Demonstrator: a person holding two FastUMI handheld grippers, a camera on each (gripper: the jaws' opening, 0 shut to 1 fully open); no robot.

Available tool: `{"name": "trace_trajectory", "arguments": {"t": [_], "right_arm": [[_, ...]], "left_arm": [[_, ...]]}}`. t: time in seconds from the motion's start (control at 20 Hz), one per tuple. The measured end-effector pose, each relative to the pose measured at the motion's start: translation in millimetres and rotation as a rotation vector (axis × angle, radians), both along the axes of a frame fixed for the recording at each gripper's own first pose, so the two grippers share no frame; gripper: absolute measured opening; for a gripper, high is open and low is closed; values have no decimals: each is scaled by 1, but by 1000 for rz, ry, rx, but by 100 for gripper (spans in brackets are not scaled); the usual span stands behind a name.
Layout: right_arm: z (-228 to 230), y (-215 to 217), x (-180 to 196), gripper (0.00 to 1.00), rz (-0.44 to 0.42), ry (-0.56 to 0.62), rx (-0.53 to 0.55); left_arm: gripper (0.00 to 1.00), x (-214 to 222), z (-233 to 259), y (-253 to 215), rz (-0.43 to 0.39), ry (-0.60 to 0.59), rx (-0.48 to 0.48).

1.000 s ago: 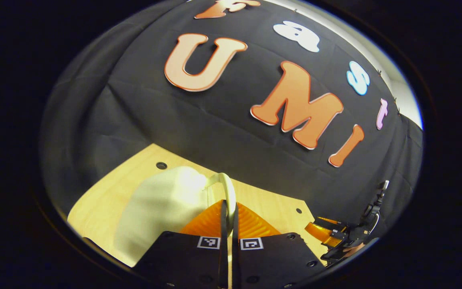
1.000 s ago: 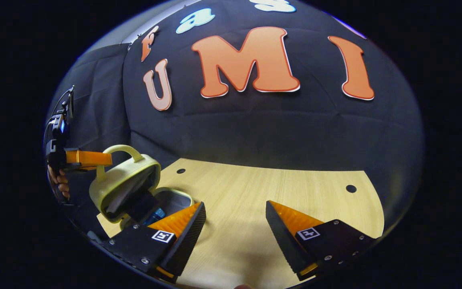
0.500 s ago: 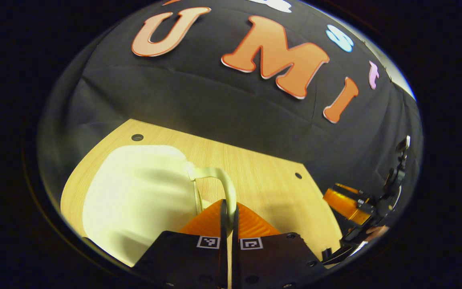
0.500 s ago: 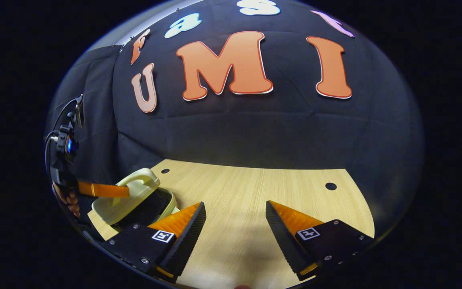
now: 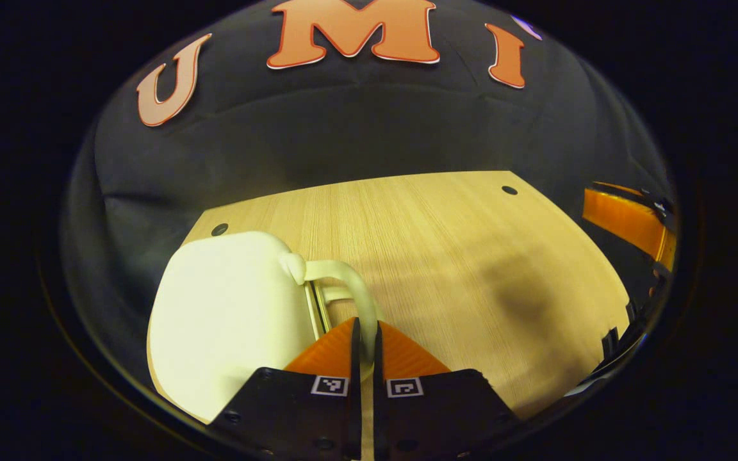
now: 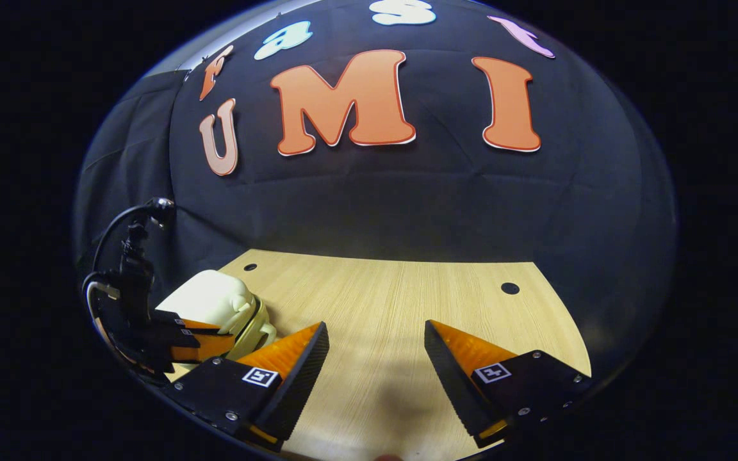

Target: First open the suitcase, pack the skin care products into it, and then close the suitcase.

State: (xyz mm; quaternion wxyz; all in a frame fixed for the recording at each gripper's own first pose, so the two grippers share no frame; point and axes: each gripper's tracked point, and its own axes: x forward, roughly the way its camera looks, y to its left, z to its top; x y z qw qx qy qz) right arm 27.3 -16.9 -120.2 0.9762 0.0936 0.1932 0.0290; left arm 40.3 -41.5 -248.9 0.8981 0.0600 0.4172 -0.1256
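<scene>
Suitcase lid now down — left tool still clamping handle.

Suitcase: small, pale cream, hard shell with rounded corners. Lid down on base, case lying flat on the wooden surface at its left near corner. Curved cream handle projects from the right edge. In the right gripper view the suitcase appears at far left, closed, handle side facing the viewer.

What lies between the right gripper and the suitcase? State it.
In the right gripper view, the left gripper, shut on the handle, lies between the open right gripper and the suitcase.
</scene>
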Motion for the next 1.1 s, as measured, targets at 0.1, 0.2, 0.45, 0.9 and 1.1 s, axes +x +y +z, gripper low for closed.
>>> {"name": "trace_trajectory", "arguments": {"t": [0.1, 0.2, 0.45, 0.9, 1.1], "right_arm": [[-3, -6, -3, 96, -2, 2, -23], [-4, -10, -5, 96, -15, 3, -29], [15, -18, -2, 95, -55, -80, -54], [50, -27, -9, 95, -90, -208, -107], [63, -24, -13, 95, -78, -274, -87]], "left_arm": [[13, -4, 0, -4, -7, 22, -4], [21, -9, 9, -16, -13, 18, -51], [61, 8, 55, -54, -61, -223, -156], [98, 22, 117, -72, -18, -459, -192], [98, 25, 140, -68, 33, -582, -179]]}}
